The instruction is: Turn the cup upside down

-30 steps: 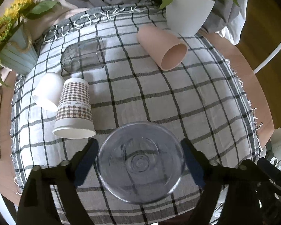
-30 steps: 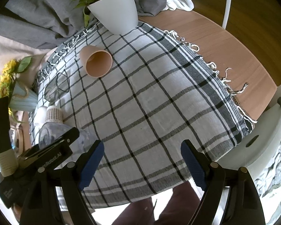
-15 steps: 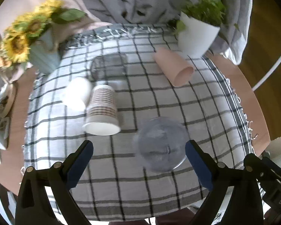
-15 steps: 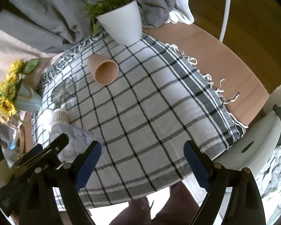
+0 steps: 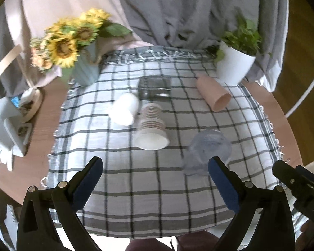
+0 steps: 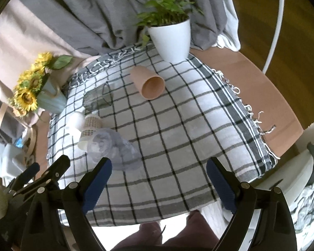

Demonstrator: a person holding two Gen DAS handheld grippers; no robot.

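Note:
A clear plastic cup (image 5: 207,151) stands upside down on the checked cloth (image 5: 157,179), near its front right; it also shows in the right wrist view (image 6: 113,150). My left gripper (image 5: 156,183) is open and empty, pulled back above the cloth's front edge, apart from the cup. My right gripper (image 6: 158,185) is open and empty over the front of the cloth. A pink cup (image 5: 214,94) lies on its side at the back right, its mouth facing forward (image 6: 149,83).
A patterned paper cup (image 5: 151,129) and a white cup (image 5: 124,109) stand upside down left of centre. A clear glass (image 5: 156,87) lies on its side behind them. A sunflower vase (image 5: 85,67) and a potted plant (image 5: 234,64) stand at the back corners.
My left gripper has let go of the clear cup, which stays upside down on the cloth, and has drawn back and up. My right gripper has also risen and pulled back.

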